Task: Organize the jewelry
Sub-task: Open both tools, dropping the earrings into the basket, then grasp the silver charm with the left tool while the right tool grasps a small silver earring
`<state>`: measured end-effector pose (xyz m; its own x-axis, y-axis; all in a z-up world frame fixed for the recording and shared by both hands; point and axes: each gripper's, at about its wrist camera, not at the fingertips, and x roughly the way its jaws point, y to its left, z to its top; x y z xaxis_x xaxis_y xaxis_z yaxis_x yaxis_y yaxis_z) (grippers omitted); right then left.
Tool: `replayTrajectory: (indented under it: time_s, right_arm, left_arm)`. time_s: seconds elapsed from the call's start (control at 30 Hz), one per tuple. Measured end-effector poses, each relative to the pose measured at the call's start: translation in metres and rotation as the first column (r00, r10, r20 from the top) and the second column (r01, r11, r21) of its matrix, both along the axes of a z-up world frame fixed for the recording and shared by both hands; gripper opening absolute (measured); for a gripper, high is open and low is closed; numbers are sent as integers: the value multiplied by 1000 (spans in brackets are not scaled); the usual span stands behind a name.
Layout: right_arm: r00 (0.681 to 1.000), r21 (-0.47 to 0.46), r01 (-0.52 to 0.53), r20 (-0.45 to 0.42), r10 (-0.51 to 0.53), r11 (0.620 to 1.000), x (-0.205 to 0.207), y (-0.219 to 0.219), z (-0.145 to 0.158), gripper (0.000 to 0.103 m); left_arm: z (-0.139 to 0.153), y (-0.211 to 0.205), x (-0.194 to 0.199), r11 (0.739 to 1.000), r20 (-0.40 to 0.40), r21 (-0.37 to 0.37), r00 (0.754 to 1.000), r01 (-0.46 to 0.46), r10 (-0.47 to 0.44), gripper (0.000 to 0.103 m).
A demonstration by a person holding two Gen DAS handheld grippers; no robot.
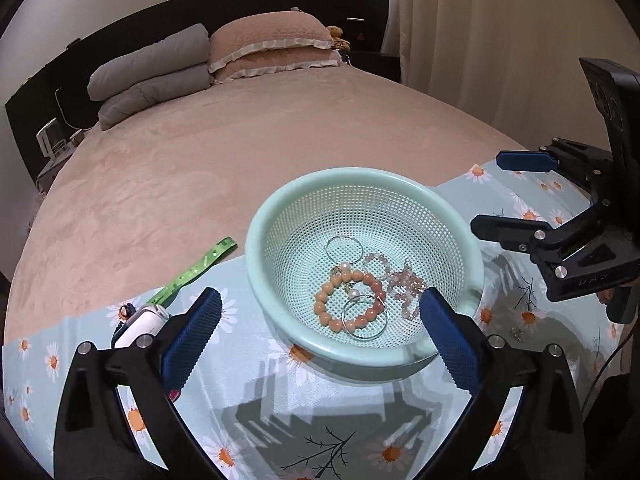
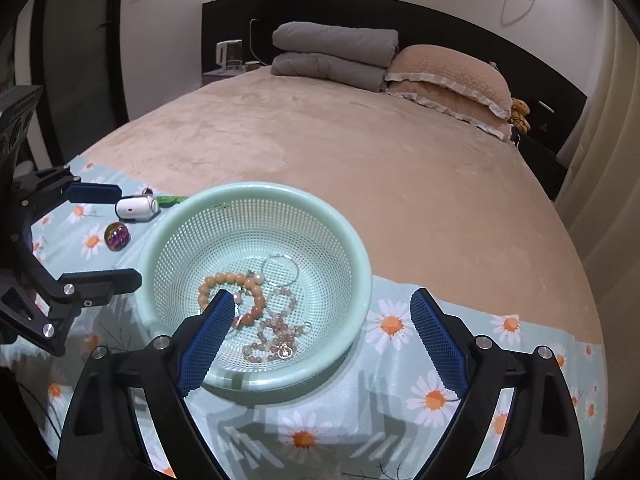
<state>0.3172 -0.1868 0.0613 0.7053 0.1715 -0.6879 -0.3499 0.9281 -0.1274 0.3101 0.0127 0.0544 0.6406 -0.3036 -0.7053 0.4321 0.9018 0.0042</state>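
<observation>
A mint green perforated basket (image 1: 260,236) (image 2: 160,240) sits on a daisy-print cloth (image 1: 280,408) (image 2: 400,380) on the bed. It holds an orange bead bracelet (image 1: 324,296) (image 2: 224,279), a pale pink bead strand (image 1: 404,280) (image 2: 276,336) and two silver hoops (image 1: 344,247) (image 2: 280,268). My left gripper (image 1: 320,328) is open and empty just in front of the basket; it shows at the left of the right wrist view (image 2: 108,236). My right gripper (image 2: 322,328) is open and empty over the basket's near rim; it shows at the right of the left wrist view (image 1: 492,196).
A small white case (image 1: 142,326) (image 2: 136,208), a green strap (image 1: 196,270) (image 2: 172,199) and an iridescent round piece (image 2: 117,236) lie left of the basket. A tiny trinket (image 1: 519,333) lies on the cloth at right. Pillows (image 1: 264,44) and folded grey bedding (image 2: 332,56) sit far back.
</observation>
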Motion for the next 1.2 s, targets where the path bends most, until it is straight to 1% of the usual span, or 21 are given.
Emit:
replayTrajectory:
  time_s: [0.13, 0.3, 0.5, 0.6, 0.77, 0.87, 1.0, 1.1, 1.2]
  right_arm:
    - [1000, -17, 6, -8, -6, 1000, 1, 0, -1, 85]
    - [1000, -26, 10, -27, -11, 1000, -5, -2, -3, 86]
    - [999, 15, 8, -40, -7, 1000, -21, -11, -6, 86]
    - [999, 37, 5, -42, -3, 999, -30, -13, -5, 86]
    - [1000, 28, -4, -26, 5, 1000, -45, -16, -6, 87]
    - [999, 8, -3, -38, 3, 1000, -51, -19, -14, 87]
    - [997, -39, -2, -83, -1, 999, -61, -24, -31, 87]
    - [997, -65, 2, -81, -7, 998, -70, -30, -39, 87]
    - [997, -79, 22, -70, -28, 997, -77, -36, -44, 87]
  left_arm:
    - [-2, 10, 0, 999, -20, -4, 999, -37, 37, 97]
    - [-6, 19, -10, 998, -41, -10, 997, -63, 63, 97]
    - [-14, 21, -29, 997, -49, 38, 997, -62, 64, 97]
    - [-23, 21, -39, 996, -56, 60, 996, -71, 74, 97]
    - [-37, 21, -56, 993, -70, 93, 995, -66, 73, 97]
    - [-46, 22, -67, 993, -80, 100, 994, -67, 75, 97]
    - [-55, 25, -80, 991, -92, 104, 992, -79, 89, 97]
    - [-62, 26, -89, 993, -107, 93, 991, -70, 79, 97]
    - [-70, 25, -97, 992, -114, 107, 990, -66, 78, 97]
